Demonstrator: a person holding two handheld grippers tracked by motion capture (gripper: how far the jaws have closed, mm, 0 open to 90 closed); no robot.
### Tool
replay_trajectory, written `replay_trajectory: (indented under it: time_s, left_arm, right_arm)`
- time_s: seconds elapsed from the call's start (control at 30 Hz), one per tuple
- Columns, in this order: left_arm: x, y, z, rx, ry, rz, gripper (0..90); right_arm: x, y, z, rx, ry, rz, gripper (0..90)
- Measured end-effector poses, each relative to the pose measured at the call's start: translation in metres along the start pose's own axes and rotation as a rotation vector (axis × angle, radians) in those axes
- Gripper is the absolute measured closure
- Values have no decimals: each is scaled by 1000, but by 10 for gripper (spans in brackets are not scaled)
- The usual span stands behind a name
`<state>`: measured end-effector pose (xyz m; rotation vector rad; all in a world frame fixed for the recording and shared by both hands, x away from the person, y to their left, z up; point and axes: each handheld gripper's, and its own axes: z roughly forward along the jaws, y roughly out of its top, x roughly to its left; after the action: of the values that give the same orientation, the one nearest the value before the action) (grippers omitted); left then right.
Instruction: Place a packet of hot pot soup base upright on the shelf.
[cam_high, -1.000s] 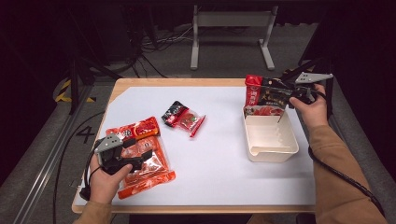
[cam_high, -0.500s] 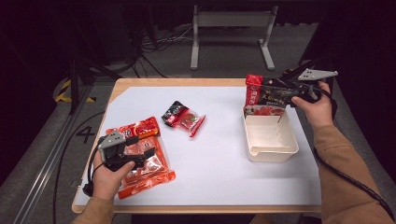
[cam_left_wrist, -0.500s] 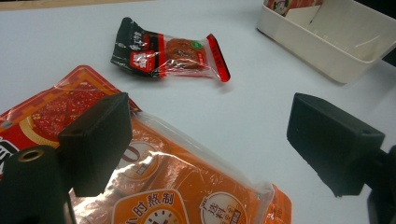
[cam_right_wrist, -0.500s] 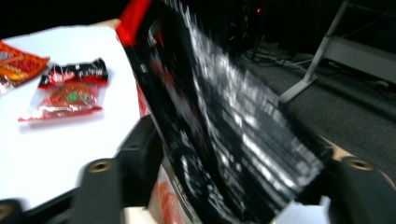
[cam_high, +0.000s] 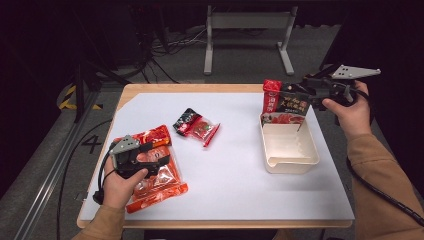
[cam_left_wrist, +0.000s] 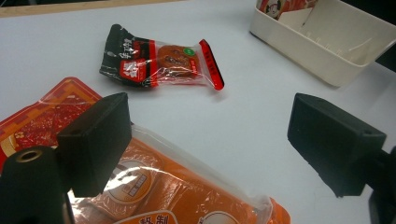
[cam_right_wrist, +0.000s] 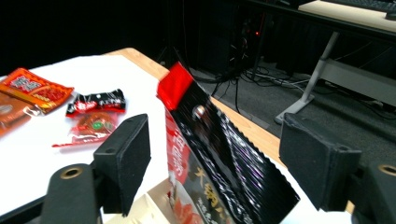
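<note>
Black-and-red packet (cam_high: 285, 104) stands upright in the cream tray (cam_high: 290, 160), between but clear of the right gripper (cam_high: 306, 95) fingers, which have just spread. Left gripper (cam_high: 162, 155) fingers stand apart above the orange pack (cam_left_wrist: 187, 196).

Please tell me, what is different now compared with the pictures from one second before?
The right gripper has just opened its jaws and let go of the black and red packet, which now stands in the far end of the white tray; the hand rose a little. The left gripper stayed over the orange packets, and the small packet did not move.
</note>
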<state>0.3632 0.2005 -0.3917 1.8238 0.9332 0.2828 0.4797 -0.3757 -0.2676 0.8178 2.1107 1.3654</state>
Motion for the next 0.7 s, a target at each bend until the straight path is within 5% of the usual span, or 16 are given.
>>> replay_trajectory:
  time_s: [0.47,0.7]
  left_arm:
    - [9,7,-10,9,61,6,145]
    - [16,9,-16,38,84,10,141]
  right_arm:
    - [44,19,-23,1,-27,-24,241]
    - [69,14,-28,-11,2,0,238]
